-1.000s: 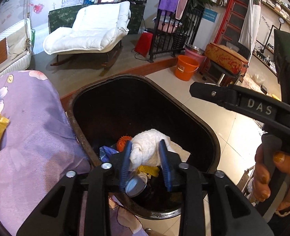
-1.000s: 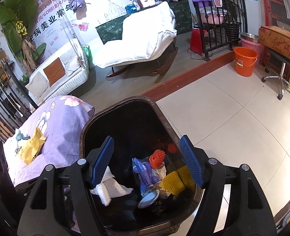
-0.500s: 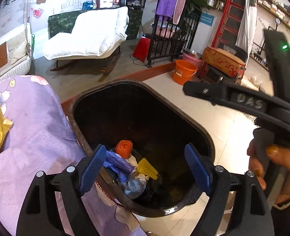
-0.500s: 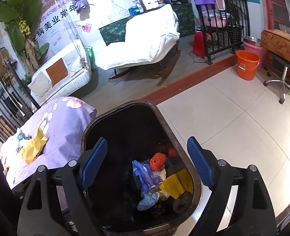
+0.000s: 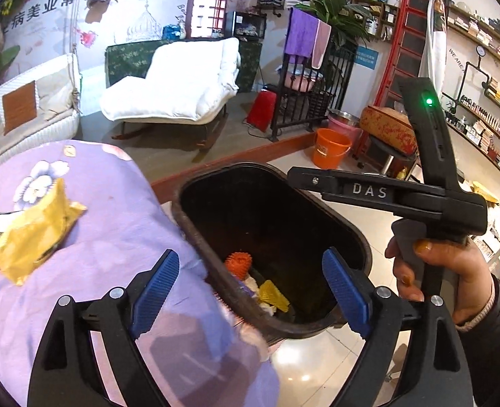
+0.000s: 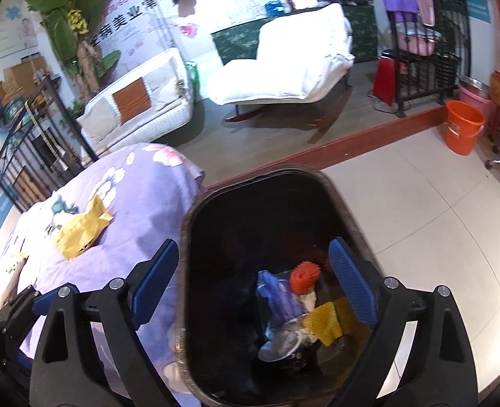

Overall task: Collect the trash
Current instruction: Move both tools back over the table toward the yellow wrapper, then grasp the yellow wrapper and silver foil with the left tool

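A dark bin (image 5: 195, 224) (image 6: 345, 203) stands beside a table under a purple flowered cloth (image 5: 114, 210) (image 6: 141, 203). In the bin lie an orange spiky ball (image 5: 238, 262) (image 6: 304, 271), yellow scraps (image 6: 324, 318), a blue bag (image 6: 277, 298) and a can (image 6: 280, 346). A yellow wrapper (image 5: 32, 234) (image 6: 80, 230) lies on the cloth. My left gripper (image 5: 251, 291) is open and empty, astride the bin's near rim. My right gripper (image 6: 253, 285) is open and empty above the bin; its body shows in the left wrist view (image 5: 385, 193).
A white rocking lounger (image 5: 182, 91) (image 6: 290, 61), a white sofa (image 6: 137, 105), an orange bucket (image 5: 329, 147) (image 6: 462, 127) and a black metal rack (image 5: 314, 91) stand on the floor beyond. Pale tiled floor (image 6: 436, 224) lies right of the bin.
My left gripper opened and dropped the white tissue wad into the bin, then drew back left over the cloth. My right gripper stayed open and pulled back a little.
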The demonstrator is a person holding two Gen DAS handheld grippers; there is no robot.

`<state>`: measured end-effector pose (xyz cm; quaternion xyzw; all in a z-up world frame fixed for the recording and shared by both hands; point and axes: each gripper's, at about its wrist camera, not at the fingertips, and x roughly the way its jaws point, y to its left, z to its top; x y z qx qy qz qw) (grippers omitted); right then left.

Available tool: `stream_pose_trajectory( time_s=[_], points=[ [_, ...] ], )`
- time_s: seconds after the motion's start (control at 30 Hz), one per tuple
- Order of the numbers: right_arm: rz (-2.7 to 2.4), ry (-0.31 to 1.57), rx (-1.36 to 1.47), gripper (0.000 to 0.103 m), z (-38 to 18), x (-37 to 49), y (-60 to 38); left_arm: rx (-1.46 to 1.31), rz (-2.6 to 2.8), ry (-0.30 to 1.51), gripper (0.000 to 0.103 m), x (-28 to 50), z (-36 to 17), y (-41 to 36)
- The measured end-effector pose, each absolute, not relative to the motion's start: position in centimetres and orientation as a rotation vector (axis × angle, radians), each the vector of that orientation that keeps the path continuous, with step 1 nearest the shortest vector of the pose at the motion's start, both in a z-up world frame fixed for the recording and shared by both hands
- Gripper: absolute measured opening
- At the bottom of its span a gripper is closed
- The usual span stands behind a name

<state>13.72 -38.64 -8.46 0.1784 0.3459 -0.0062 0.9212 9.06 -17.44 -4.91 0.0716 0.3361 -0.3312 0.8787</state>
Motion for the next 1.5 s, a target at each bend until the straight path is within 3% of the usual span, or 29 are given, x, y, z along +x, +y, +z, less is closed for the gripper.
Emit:
stream_pose_trajectory(
  time_s=[0.77,1.17,1.37,1.5],
  points=[
    [0.227,0.74,0.244,0.09,-7.1,16.8,-27.9,0.109,-0.415,0.702,0.085,15.2,-4.0,-3.6],
    [0.264,0.771,0.222,0.09,-7.7,18.3,-25.7,0.164,-0.477,0.825,0.076,21.5,-5.7,0.4],
    [0.265,0.779,0.217,0.09,-7.7,18.9,-25.4,0.252,-0.561,0.888,0.057,22.1,-7.0,-1.6],
    [0.266,0.783,0.215,0.09,-7.8,19.3,-25.2,0.295,-0.593,0.931,0.034,22.5,-8.0,-2.8]
  ],
)
